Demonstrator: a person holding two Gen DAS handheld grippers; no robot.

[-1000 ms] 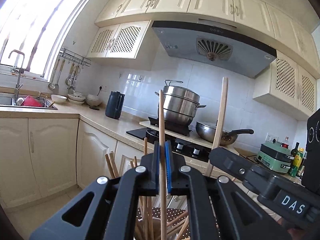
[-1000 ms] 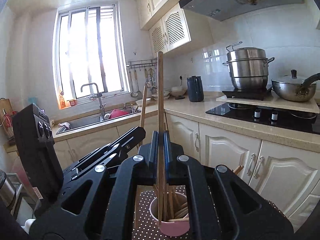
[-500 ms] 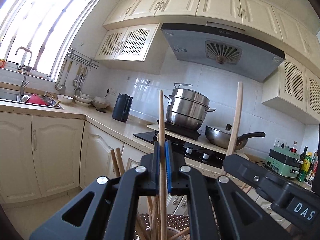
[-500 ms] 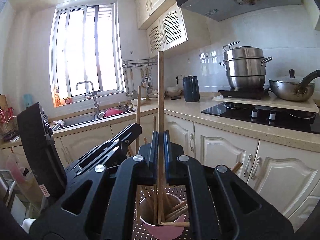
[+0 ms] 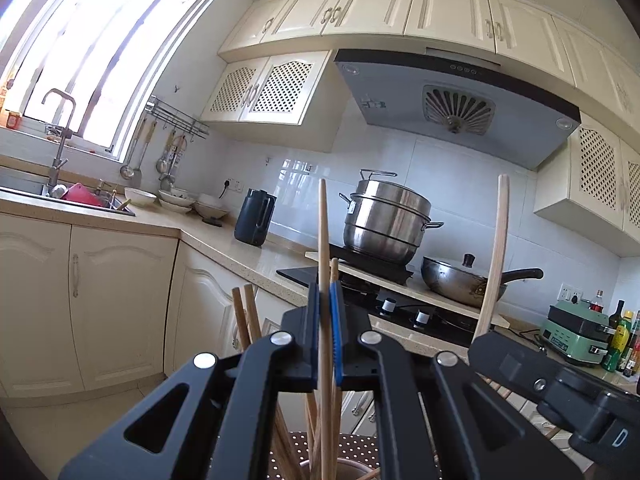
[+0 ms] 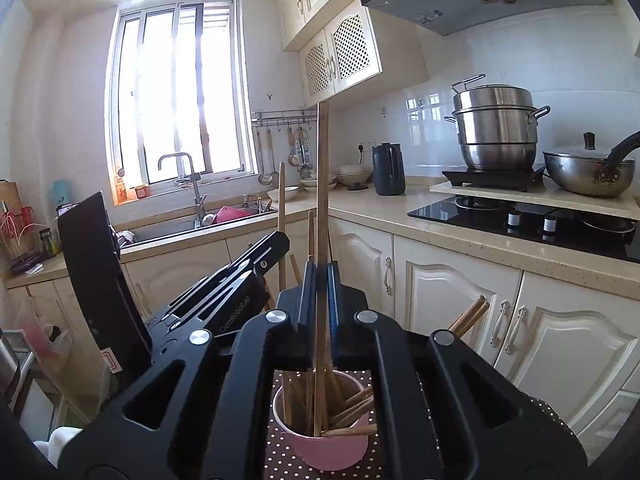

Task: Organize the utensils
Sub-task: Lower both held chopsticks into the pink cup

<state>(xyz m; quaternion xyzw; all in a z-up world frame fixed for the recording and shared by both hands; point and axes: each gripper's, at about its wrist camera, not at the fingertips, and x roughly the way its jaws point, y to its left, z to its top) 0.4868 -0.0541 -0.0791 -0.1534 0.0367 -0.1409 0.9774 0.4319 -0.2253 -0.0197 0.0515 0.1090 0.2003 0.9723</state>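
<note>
each gripper, left [image 5: 325,312] and right [image 6: 321,292], clamps one upright chopstick [image 6: 322,200] over the pink cup [image 6: 324,450].

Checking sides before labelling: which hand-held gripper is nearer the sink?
Left. The left hand-held gripper sits on the sink side; the right hand-held gripper is beside it, on the stove side, farther from the sink.

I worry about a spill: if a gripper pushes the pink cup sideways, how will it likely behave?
The pink cup looks small and light, so it would probably slide or tip. Its chopsticks stand tall and lean outward, which likely makes it top-heavy. The dotted cloth beneath may add some grip.
</note>
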